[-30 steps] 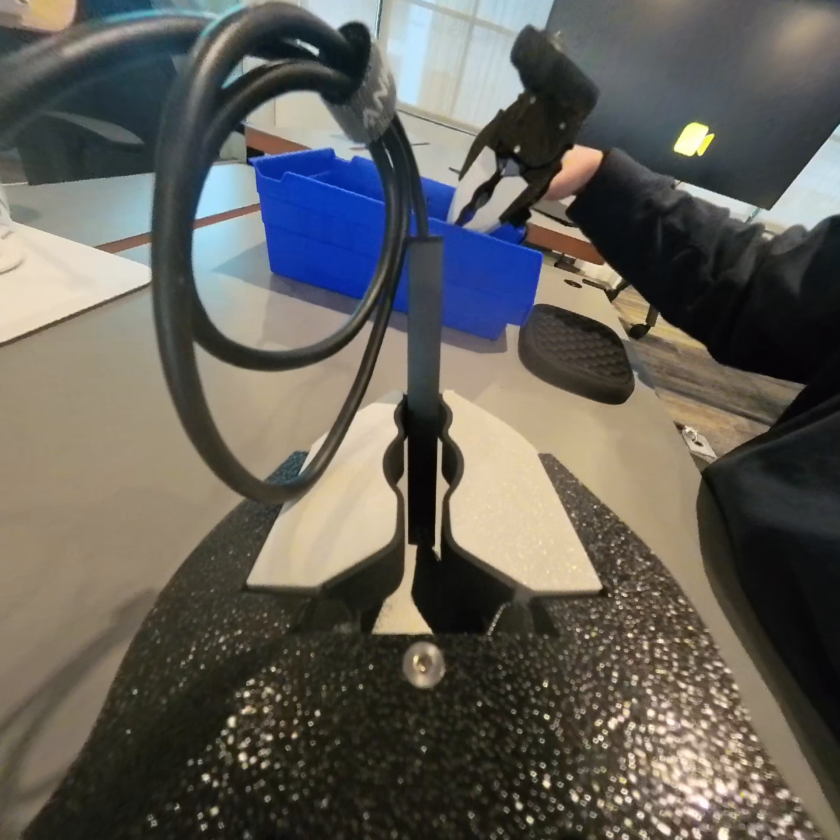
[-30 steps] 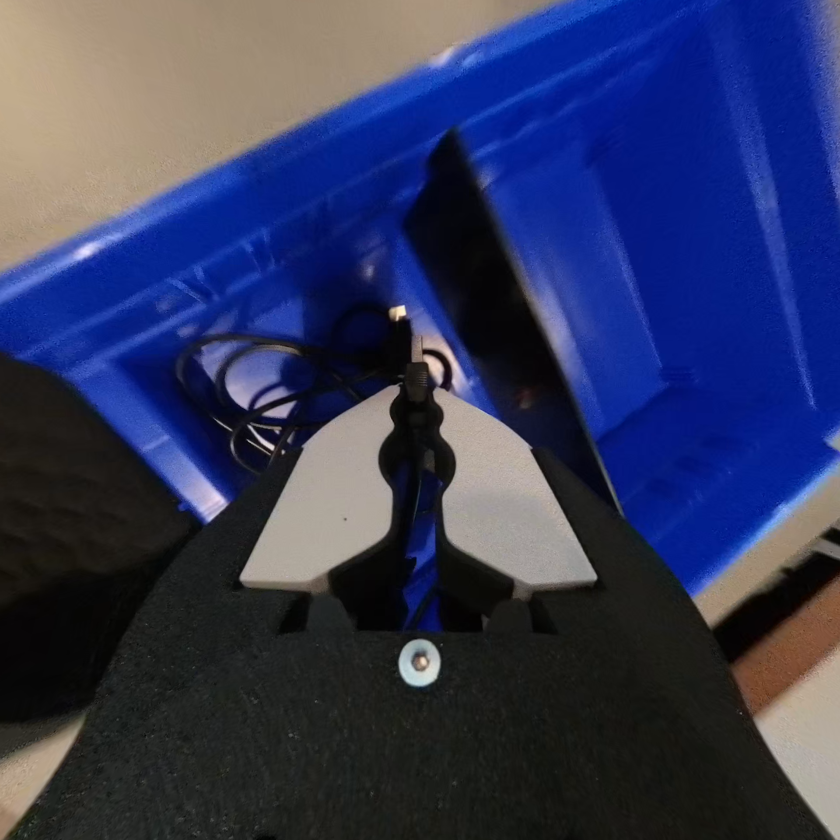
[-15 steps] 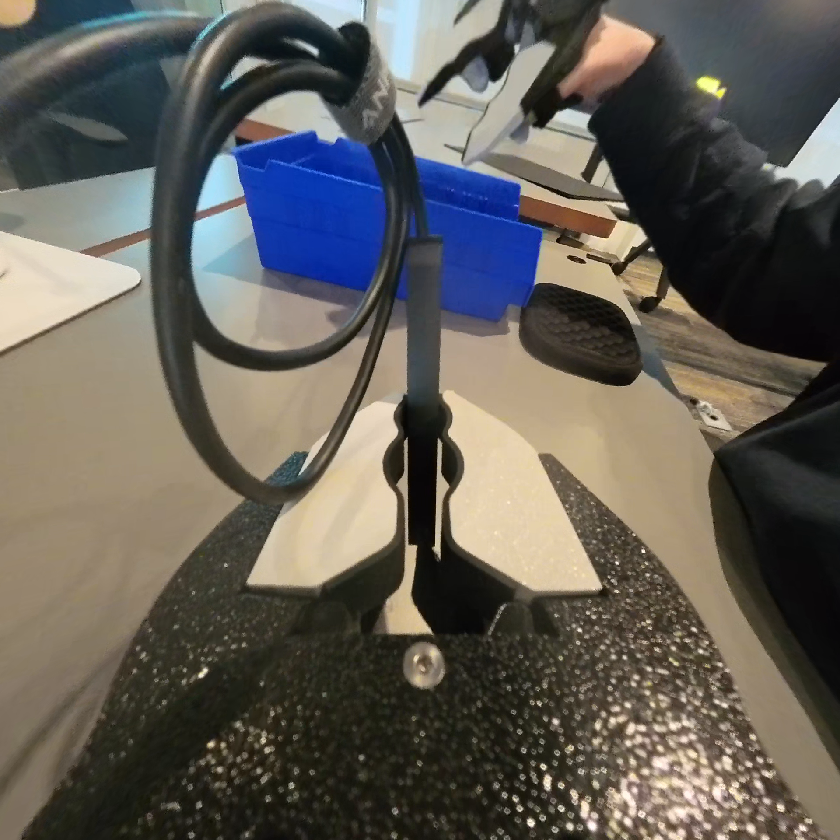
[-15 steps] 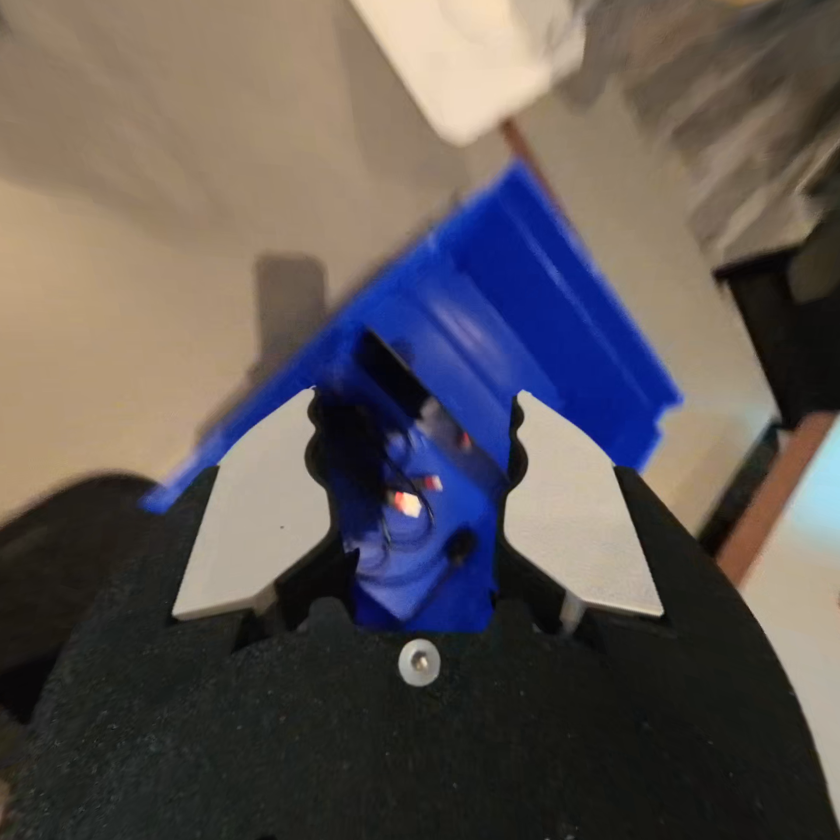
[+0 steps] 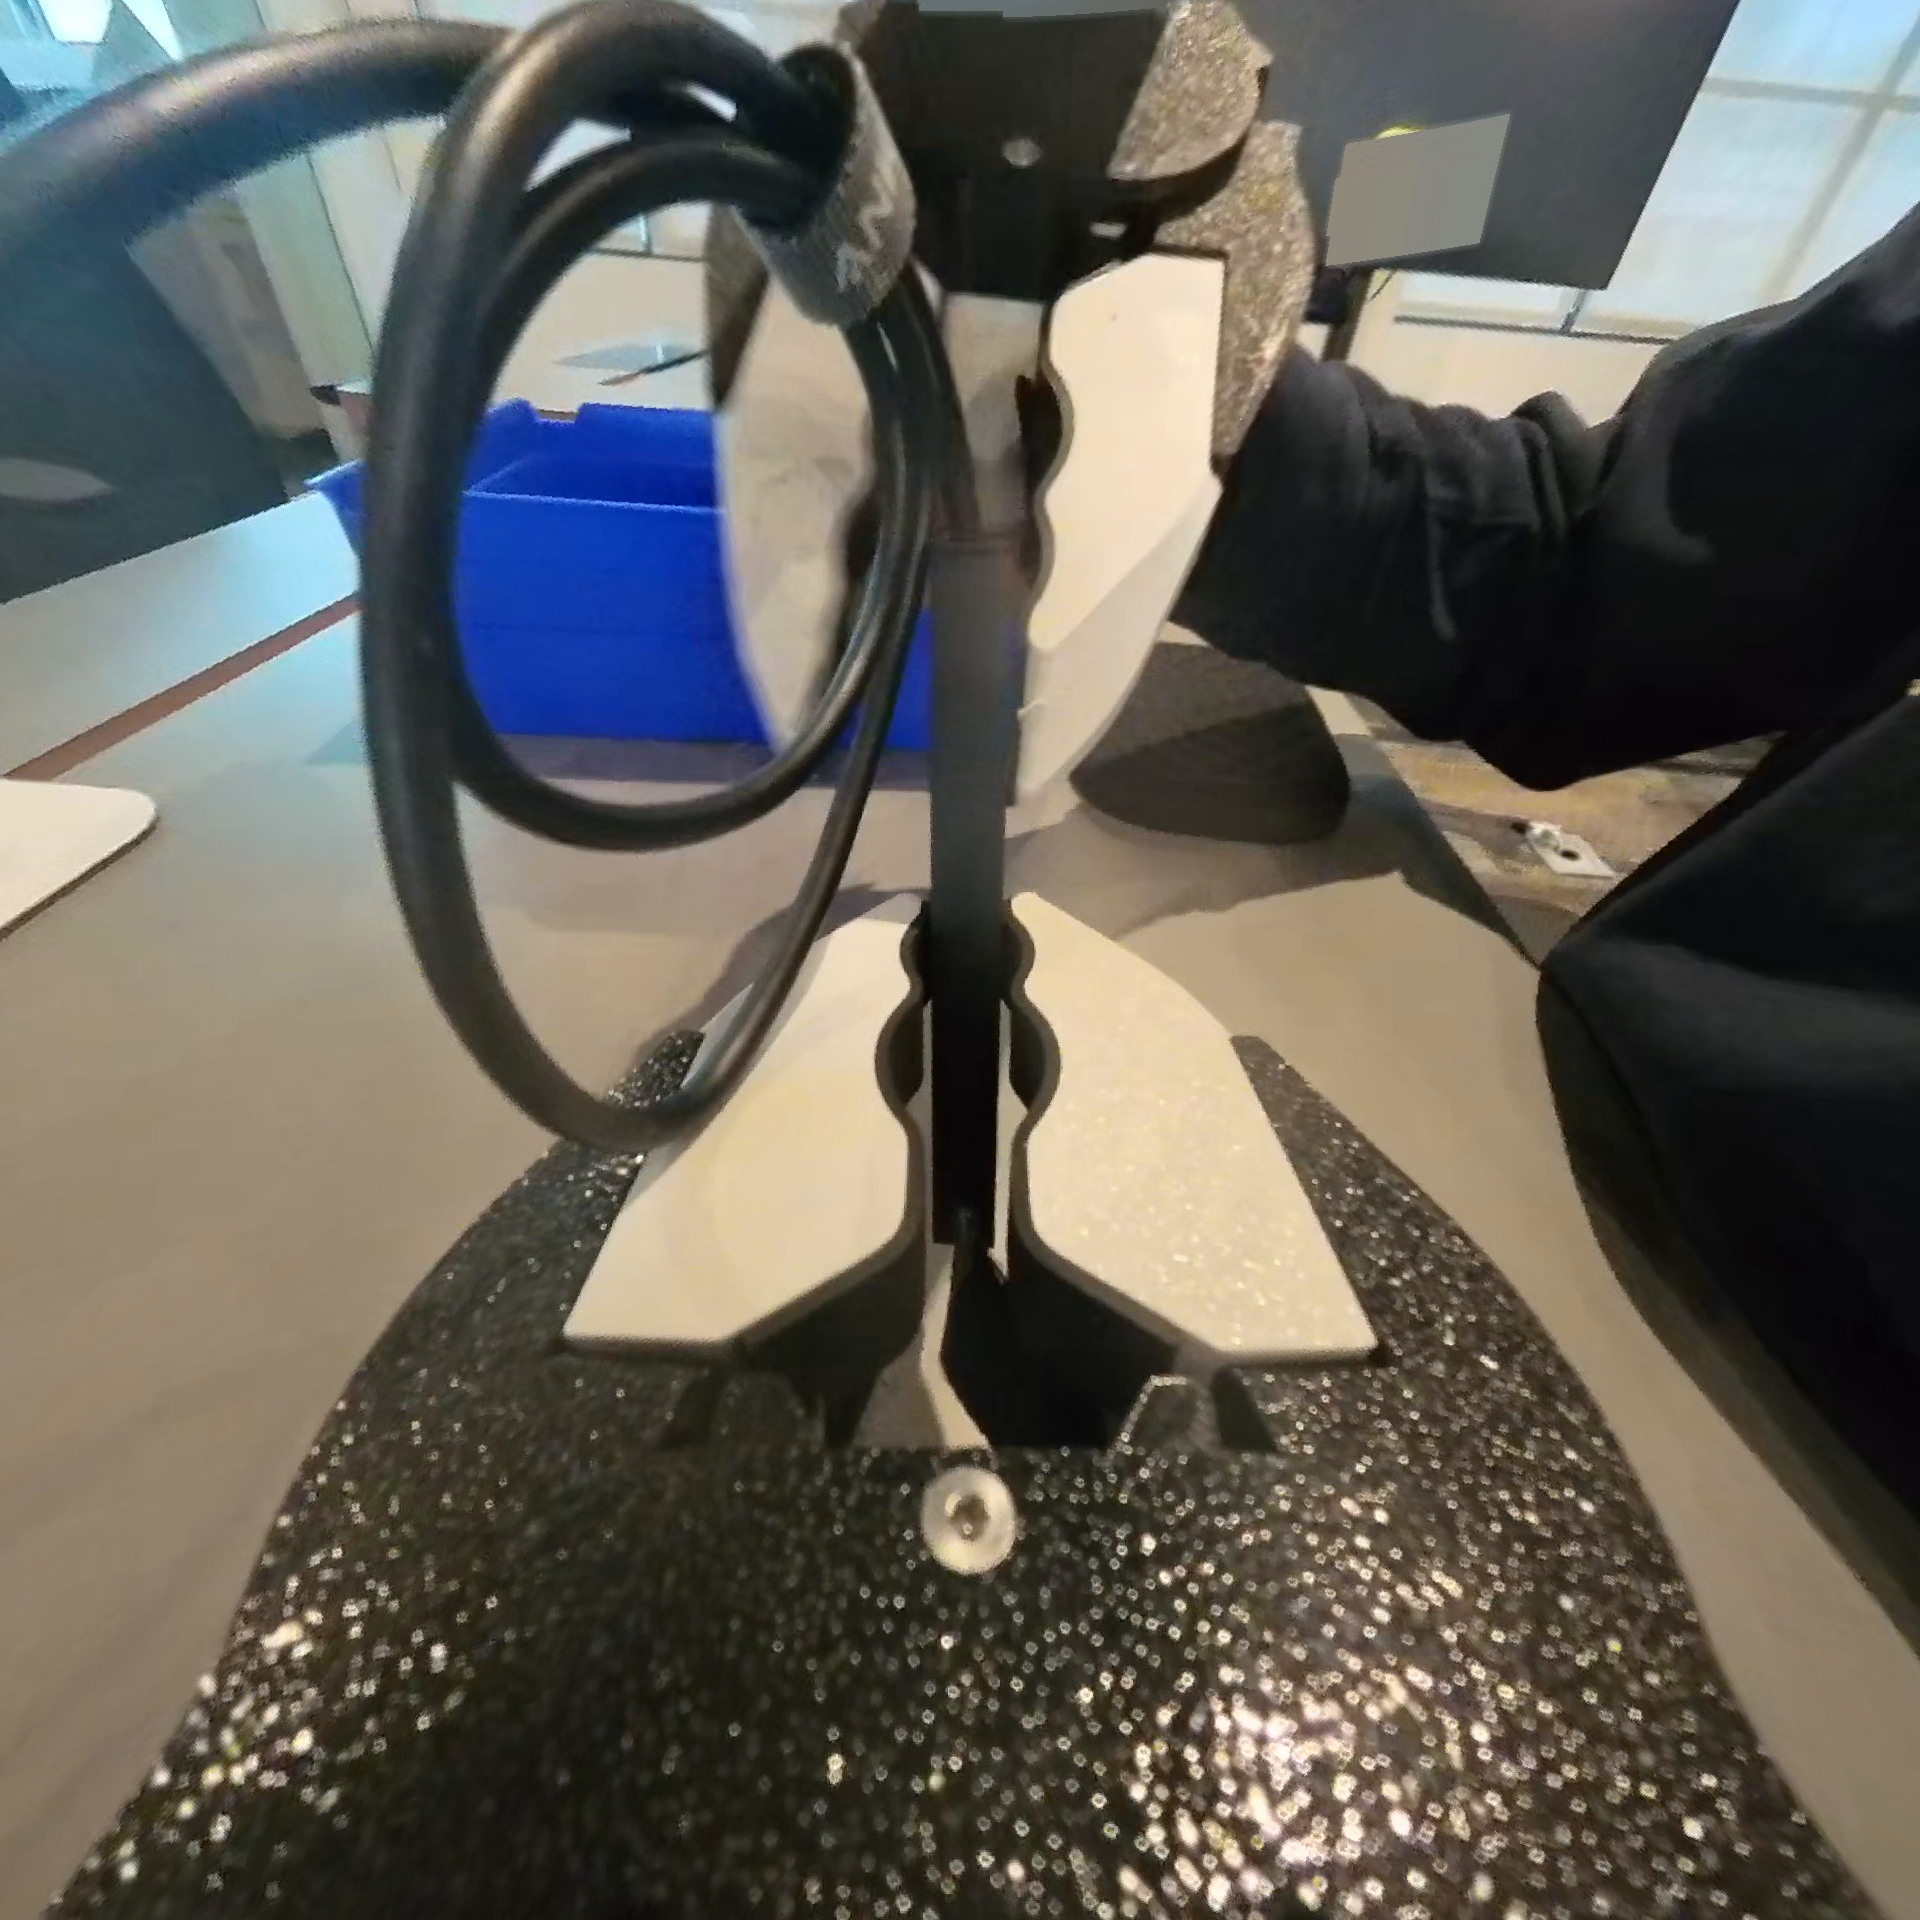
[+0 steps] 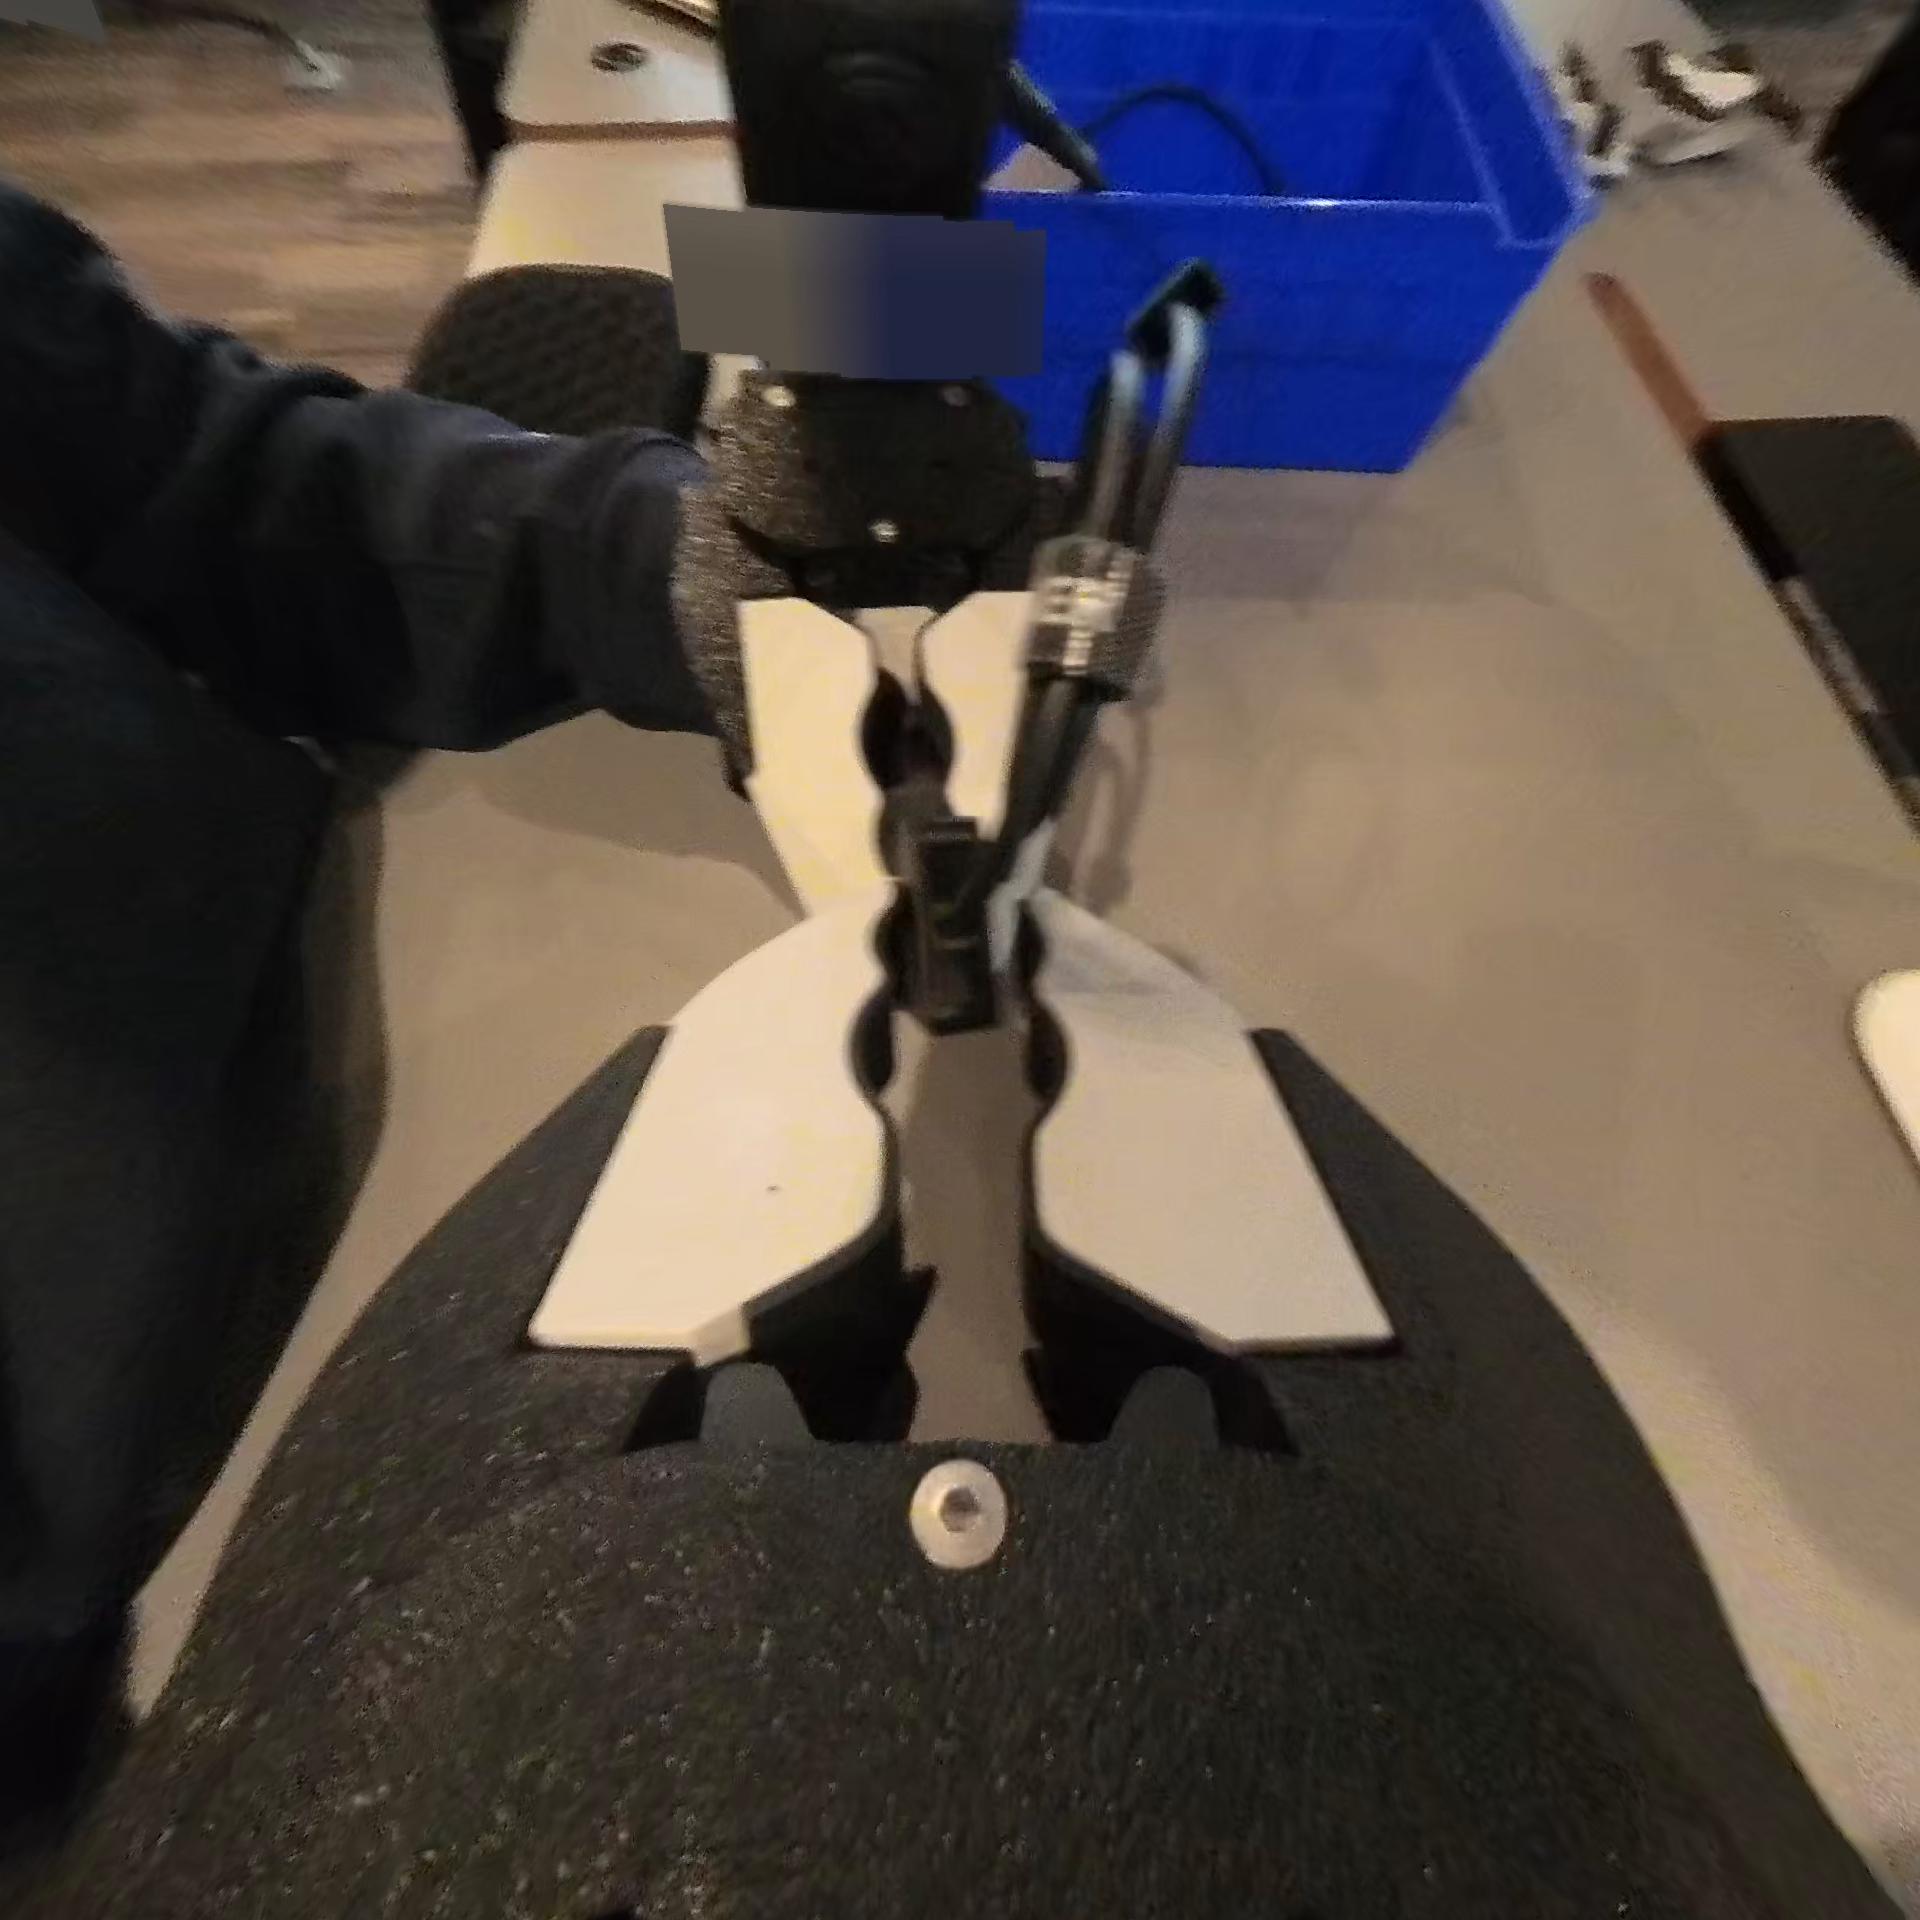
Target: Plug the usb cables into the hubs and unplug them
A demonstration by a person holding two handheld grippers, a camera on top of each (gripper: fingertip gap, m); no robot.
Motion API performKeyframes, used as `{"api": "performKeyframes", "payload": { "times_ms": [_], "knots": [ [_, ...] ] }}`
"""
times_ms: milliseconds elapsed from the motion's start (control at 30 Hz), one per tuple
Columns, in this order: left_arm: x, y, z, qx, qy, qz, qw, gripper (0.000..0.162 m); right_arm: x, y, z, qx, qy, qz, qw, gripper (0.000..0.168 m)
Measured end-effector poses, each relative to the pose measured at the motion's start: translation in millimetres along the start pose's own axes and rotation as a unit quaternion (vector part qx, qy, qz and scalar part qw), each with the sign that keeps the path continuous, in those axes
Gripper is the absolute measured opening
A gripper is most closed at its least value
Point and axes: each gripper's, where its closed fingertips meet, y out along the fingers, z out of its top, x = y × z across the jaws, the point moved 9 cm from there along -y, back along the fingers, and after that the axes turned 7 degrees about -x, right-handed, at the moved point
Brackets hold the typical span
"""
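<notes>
Black and stiff, the thin hub (image 5: pixel 968 831) stands up in the left gripper (image 5: pixel 966 997), jaws squeezed tight on its lower end. Its bendy cable (image 5: pixel 436 644) hangs in a tied loop. The right gripper (image 6: pixel 940 977) has narrow jaws around the hub's top end, seemingly not yet pinching. Grab the hard body, not the floppy cable.

no readable text, marks on cable strap (image 5: pixel 847 213) too blurred to make out
</notes>
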Motion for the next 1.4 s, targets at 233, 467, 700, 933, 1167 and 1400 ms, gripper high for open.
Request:
{"api": "performKeyframes", "payload": {
  "times_ms": [233,467,700,933,1167,1400],
  "knots": [
    [-12.1,-8.1,2.1,0.036,-0.052,0.070,0.996,0.024,11.8,-22.6,-3.3,0.001,0.016,-0.031,0.999,0.011],
    [-21.2,-17.4,0.4,0.052,-0.081,0.095,0.991,0.029,41.5,-120.3,-14.2,-0.004,0.025,-0.143,0.989,0.012],
    [-23.5,-15.8,-2.2,0.038,-0.096,0.093,0.990,0.029,78.5,-201.2,-49.7,-0.191,-0.011,-0.226,0.955,0.012],
    [-23.2,-14.7,-3.2,0.025,-0.101,0.089,0.991,0.028,112.8,-234.4,-82.3,-0.460,-0.008,-0.252,0.852,0.011],
    [-26.4,-12.3,-4.5,0.010,-0.109,0.092,0.990,0.028,145.6,-212.4,-118.5,-0.607,0.001,-0.233,0.760,0.011],
    [-28.6,-13.2,-5.8,0.001,-0.116,0.103,0.988,0.027,162.7,-187.3,-144.9,-0.632,0.015,-0.214,0.744,0.011]
  ]
}}
